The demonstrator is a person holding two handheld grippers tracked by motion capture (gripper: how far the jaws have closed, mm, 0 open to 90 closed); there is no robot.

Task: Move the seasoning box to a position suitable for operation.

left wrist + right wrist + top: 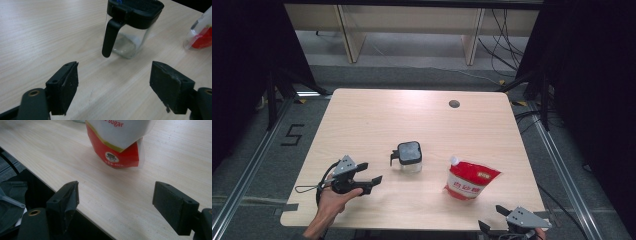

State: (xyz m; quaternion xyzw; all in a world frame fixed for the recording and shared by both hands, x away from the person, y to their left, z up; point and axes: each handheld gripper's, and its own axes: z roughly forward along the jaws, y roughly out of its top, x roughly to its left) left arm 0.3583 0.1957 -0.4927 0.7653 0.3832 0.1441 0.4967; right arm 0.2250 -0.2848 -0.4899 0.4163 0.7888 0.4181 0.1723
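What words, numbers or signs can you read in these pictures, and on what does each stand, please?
"Sugar": red letters on the white top of the sugar pouch.
"5": black mark on the floor left of the table.
Chinese characters on the pouch's front, and the small print under its round logo: too blurred to read.

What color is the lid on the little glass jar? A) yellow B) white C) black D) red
C: the glass jar in the middle of the table wears a black lid, and the left gripper view shows its black handle too.
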